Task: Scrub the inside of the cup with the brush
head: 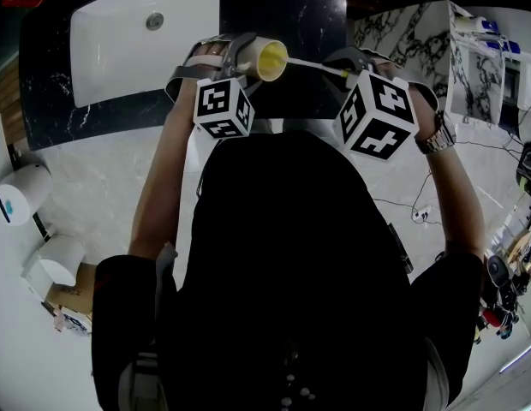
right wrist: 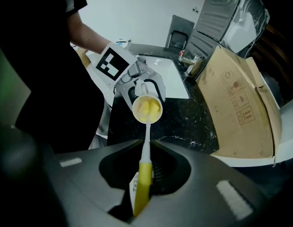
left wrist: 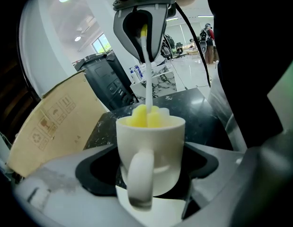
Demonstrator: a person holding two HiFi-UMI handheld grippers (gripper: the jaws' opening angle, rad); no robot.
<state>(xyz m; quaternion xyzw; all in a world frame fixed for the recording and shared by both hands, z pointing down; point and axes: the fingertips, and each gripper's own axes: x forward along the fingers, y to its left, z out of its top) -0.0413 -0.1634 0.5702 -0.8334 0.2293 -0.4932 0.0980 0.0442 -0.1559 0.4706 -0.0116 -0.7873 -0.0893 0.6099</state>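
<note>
My left gripper (head: 248,58) is shut on a white cup (head: 267,60), held on its side with its mouth toward the right gripper. In the left gripper view the cup (left wrist: 151,150) sits between the jaws, handle toward the camera. My right gripper (head: 347,67) is shut on the yellow handle of a brush (right wrist: 142,186). Its thin white stem (head: 317,65) runs across to the cup. The yellow sponge head (right wrist: 147,109) sits inside the cup (right wrist: 147,107), filling its mouth (left wrist: 147,117).
A white sink basin (head: 146,41) is set in the black marble counter (head: 291,24) below both grippers. A brown cardboard box (right wrist: 241,108) stands on the counter's far side. On the floor at left are a white bin (head: 21,195) and a paper roll (head: 64,259).
</note>
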